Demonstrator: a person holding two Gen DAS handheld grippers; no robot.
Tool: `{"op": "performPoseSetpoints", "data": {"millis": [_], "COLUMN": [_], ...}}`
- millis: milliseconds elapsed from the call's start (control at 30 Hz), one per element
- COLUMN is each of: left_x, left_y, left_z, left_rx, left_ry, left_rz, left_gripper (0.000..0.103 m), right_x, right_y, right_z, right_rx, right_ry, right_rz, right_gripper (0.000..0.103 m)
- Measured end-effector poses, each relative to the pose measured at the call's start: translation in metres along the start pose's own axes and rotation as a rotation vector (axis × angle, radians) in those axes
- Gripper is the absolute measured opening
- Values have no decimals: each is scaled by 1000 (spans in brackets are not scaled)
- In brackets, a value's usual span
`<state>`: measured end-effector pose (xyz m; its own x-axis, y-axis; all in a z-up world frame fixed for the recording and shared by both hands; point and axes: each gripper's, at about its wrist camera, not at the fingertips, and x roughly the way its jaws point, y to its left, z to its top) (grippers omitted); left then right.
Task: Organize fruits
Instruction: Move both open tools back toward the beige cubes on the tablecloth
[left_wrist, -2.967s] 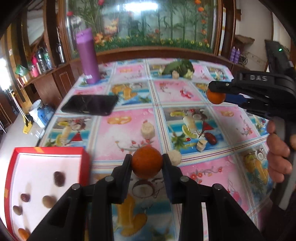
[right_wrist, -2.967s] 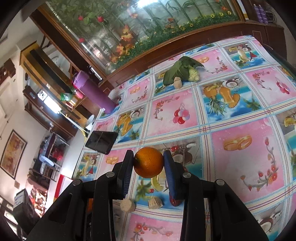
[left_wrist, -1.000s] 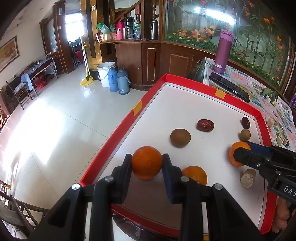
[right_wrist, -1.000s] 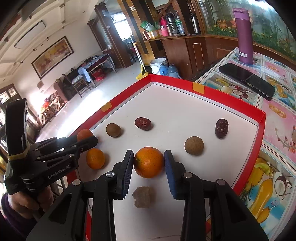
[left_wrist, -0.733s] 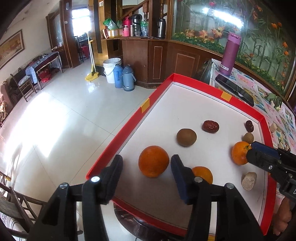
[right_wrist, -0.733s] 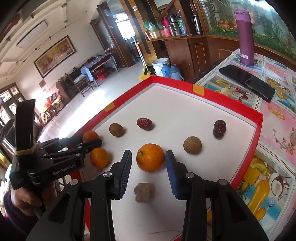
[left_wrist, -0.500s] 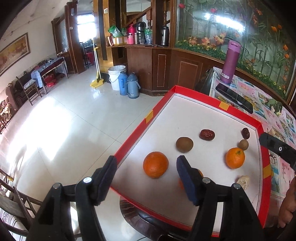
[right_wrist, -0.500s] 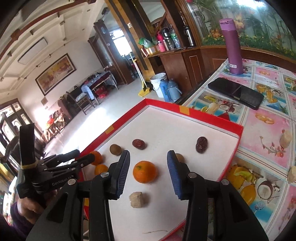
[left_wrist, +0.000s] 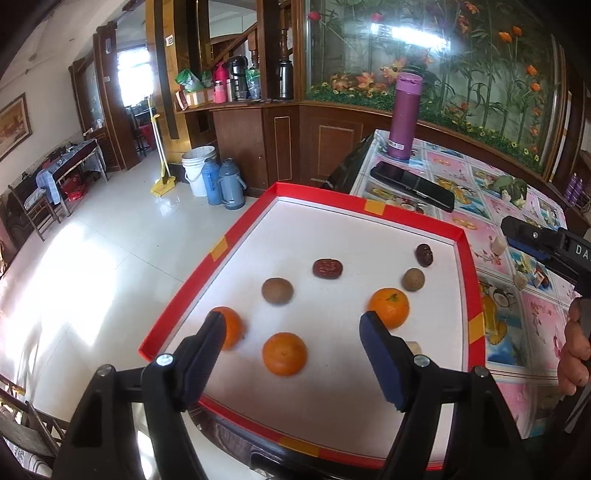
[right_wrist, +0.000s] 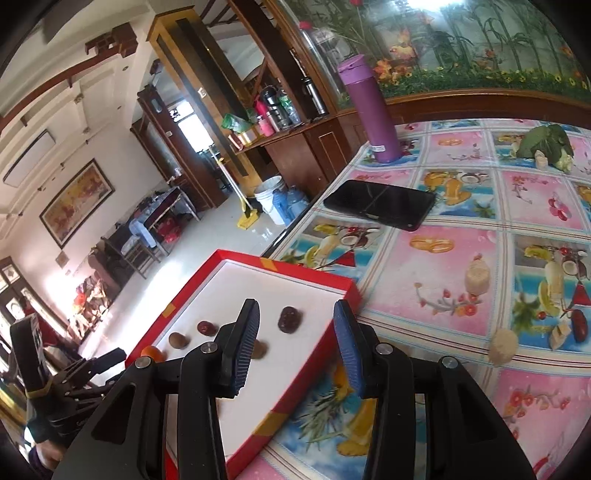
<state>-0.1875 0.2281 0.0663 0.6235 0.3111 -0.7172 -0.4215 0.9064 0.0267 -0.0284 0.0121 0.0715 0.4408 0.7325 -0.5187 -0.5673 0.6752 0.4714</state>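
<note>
Oranges (left_wrist: 284, 353), round and bright, lying loose in the red-rimmed tray (left_wrist: 469, 280), left hand-held gripper (left_wrist: 291, 332) spreading empty, right hand-held gripper (right_wrist: 295, 325) gaping empty.

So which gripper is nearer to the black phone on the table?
Right. The right gripper faces the black phone across the tablecloth; the left gripper, jaws opening, hangs over the red tray, farther away.

white letters "DA", cut off at the frame edge, on black plastic right gripper (left_wrist: 543, 242) at far right, white label on tall purple bottle (left_wrist: 404, 117) unreadable
</note>
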Motion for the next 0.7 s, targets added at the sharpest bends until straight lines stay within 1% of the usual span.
{"op": "performPoseSetpoints", "data": {"millis": [200,333,467,600,700], "left_x": [-7,-11,-13,-13,-12], "left_y": [-39,-75,-112,-148,-170], "left_z": [3,4,6,8,8], "left_rx": [74,150,225,287,322], "left_ry": [-9,-12,-15,-18,-16], "left_rz": [-65,-128,-192,-250,-283], "left_gripper": [78,78,78,78,78], "right_x": [-34,-64,-94,-109,-108], "right_y": [-48,-96,-145,-177,-184], "right_z": [8,12,12,8,5], "right_rx": [49,111,191,244,246], "right_ry": [-55,-93,-111,-93,-54], "right_rz": [-79,-151,-206,-239,-283], "right_gripper": [41,41,41,41,41]}}
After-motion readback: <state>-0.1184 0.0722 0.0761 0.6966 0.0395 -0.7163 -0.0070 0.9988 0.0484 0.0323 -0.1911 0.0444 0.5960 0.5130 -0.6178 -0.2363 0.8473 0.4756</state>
